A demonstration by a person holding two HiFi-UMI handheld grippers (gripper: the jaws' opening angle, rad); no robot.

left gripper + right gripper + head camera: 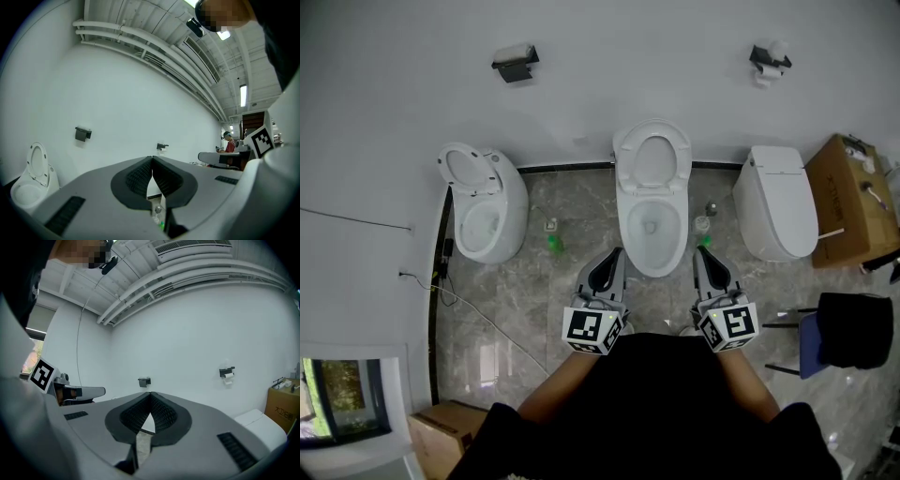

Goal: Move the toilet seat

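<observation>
Both pairs of jaws are pressed together with nothing between them: along the left gripper (pixel 612 255) and the right gripper (pixel 703 253) alike, the ribbed pads meet at the tip over bare air. We hold the two level and side by side, pointing toward the wall (pixel 628 66), one on each side of the front of the middle toilet (pixel 625 225). That is why we read this one, and not the left toilet (pixel 483 220) or the right toilet (pixel 776 206), as the one the task means. Its toilet seat (pixel 623 155) stands upright, tipped back toward the wall behind the bowl, so the bowl lies open below it. Neither gripper touches the seat, and both are well short of it. In our judgement that posture fits two stages equally: a seat waiting to be swung down onto the rim, or a seat raised and left leaning there with the grippers clear of it. Shut tips suit nudging or hooking a hinged ring better than pinching it, since the seat only needs to pivot. Whichever way it goes, a seat let go past its balance point would fall under its own weight.
</observation>
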